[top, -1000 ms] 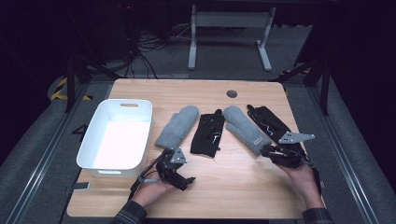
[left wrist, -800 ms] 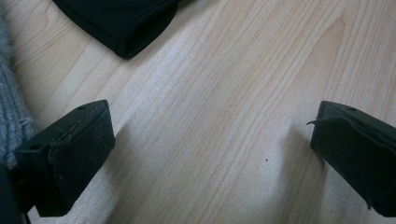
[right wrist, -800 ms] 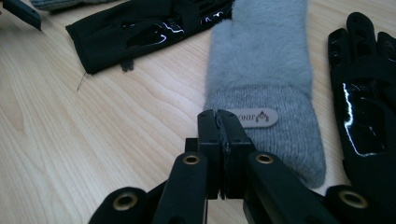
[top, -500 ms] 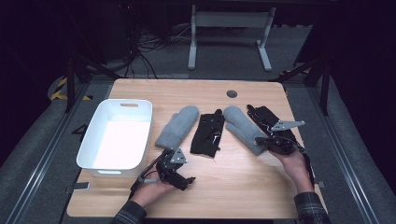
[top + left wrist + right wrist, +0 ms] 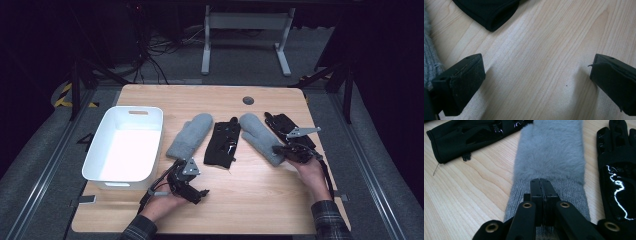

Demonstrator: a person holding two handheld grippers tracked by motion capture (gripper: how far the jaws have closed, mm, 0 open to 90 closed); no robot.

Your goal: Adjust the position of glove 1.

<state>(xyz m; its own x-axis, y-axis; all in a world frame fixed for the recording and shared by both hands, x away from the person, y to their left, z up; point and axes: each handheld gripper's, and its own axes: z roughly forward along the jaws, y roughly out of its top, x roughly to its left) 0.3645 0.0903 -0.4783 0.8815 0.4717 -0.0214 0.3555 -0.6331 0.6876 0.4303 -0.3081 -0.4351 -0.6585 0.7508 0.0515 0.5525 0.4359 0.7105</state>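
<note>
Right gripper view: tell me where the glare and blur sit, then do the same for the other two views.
Right gripper view: white glare streaks on the black glove; the jaws are soft. Left gripper view: even light, jaw shadows on the table. High view: the tub floor blows out white; surroundings are dark.

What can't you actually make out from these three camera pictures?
- Right gripper view: the shut fingers hide the spot where they meet the grey mitten's cuff, so whether any cloth is pinched is unclear.
- Left gripper view: the picture's top edge cuts off the black glove.
- High view: the white bin's near wall hides its floor behind it.
</note>
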